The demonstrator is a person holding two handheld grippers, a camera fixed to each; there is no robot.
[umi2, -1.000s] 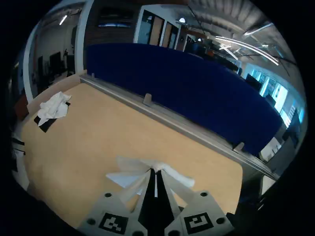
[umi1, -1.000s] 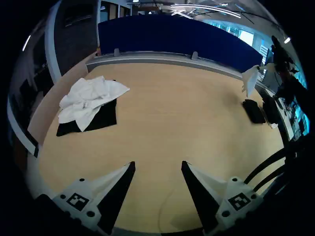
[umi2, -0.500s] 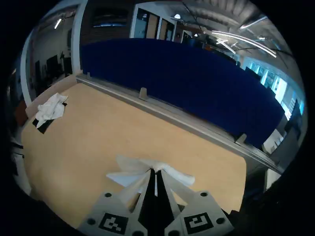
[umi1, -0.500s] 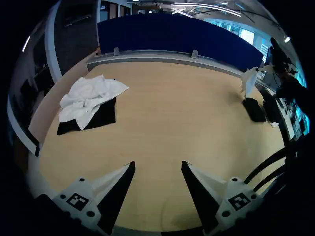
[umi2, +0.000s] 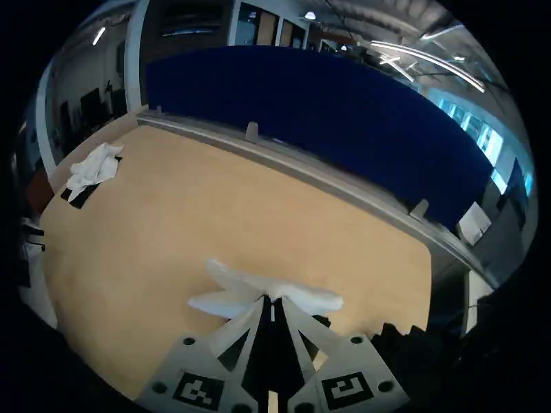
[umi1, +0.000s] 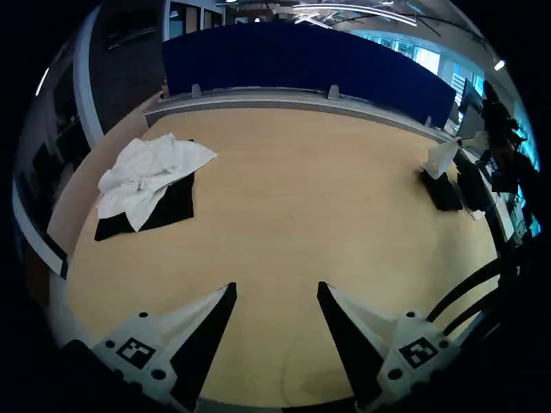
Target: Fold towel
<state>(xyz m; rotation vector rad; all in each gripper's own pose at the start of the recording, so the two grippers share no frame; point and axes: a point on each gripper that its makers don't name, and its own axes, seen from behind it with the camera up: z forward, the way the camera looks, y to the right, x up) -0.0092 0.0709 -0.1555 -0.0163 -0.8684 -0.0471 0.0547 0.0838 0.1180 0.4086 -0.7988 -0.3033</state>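
In the right gripper view my right gripper (umi2: 273,303) is shut on a white towel (umi2: 265,292), which fans out to both sides of the fingertips above the wooden table (umi2: 206,206). The left gripper view shows that same towel (umi1: 441,160) far off at the table's right end, held up over a black cloth (umi1: 442,191). My left gripper (umi1: 275,292) stands open above the table's near side with nothing between its fingers. A crumpled pile of white towels (umi1: 148,175) lies on a black cloth (umi1: 165,210) at the far left; the same pile (umi2: 93,165) appears in the right gripper view.
A blue partition (umi1: 303,58) with a grey rail runs along the table's far edge. A dark chair frame (umi1: 482,289) stands at the near right corner. A person (umi1: 499,138) is at the right end. The table's left edge drops off beside the pile.
The right gripper has tilted downward while still holding the towel, which hangs lower. The left gripper's view has shifted slightly right; its fingers stay open.
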